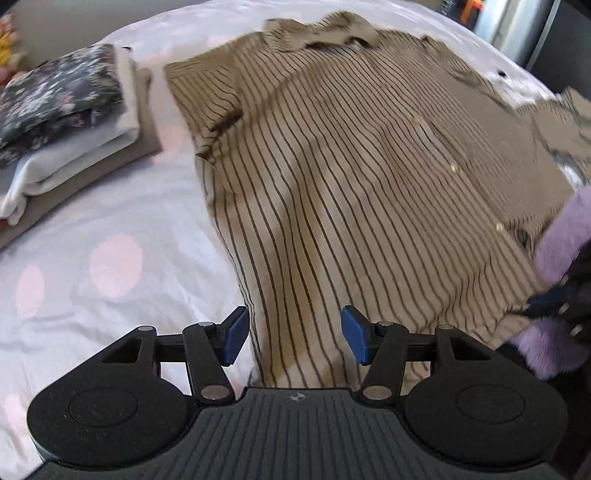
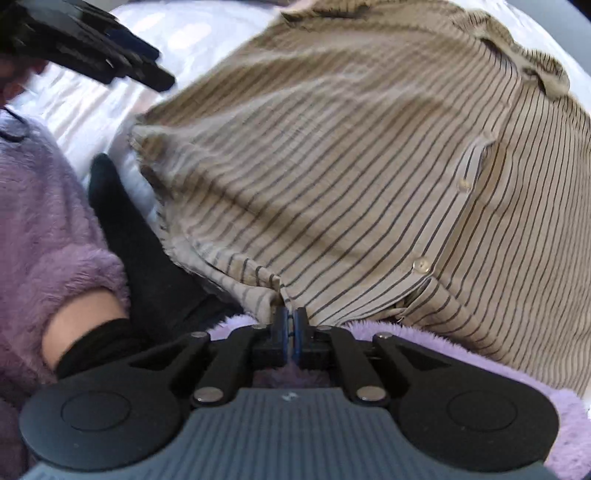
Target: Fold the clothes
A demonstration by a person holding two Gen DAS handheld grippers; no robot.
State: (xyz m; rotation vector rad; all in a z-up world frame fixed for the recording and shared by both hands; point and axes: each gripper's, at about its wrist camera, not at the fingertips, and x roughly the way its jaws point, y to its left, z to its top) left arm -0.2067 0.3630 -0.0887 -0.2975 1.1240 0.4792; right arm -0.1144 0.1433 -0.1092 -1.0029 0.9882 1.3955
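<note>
A tan striped shirt [image 1: 332, 166] lies spread on the bed [image 1: 110, 221], which has a white sheet with pale pink spots. Its collar [image 1: 325, 31] is at the far end, and the button placket runs along the side of the shirt nearer to the right gripper.

The left gripper [image 1: 293, 338] is above the near hem of the shirt, with its jaws released and wide apart; the blue pads [image 1: 236, 332] hold nothing, and the left edge of the shirt passes between them.

The right gripper [image 2: 290, 325] has its jaws clenched on the shirt at the bottom hem, and the cloth bunches in small folds just where it enters the pads. A purple fleece sleeve [image 2: 48, 229] is near this gripper on both sides.

To the left of the shirt, well apart from it, is a pile of folded clothes [image 1: 70, 122] with a dark floral piece on top.
</note>
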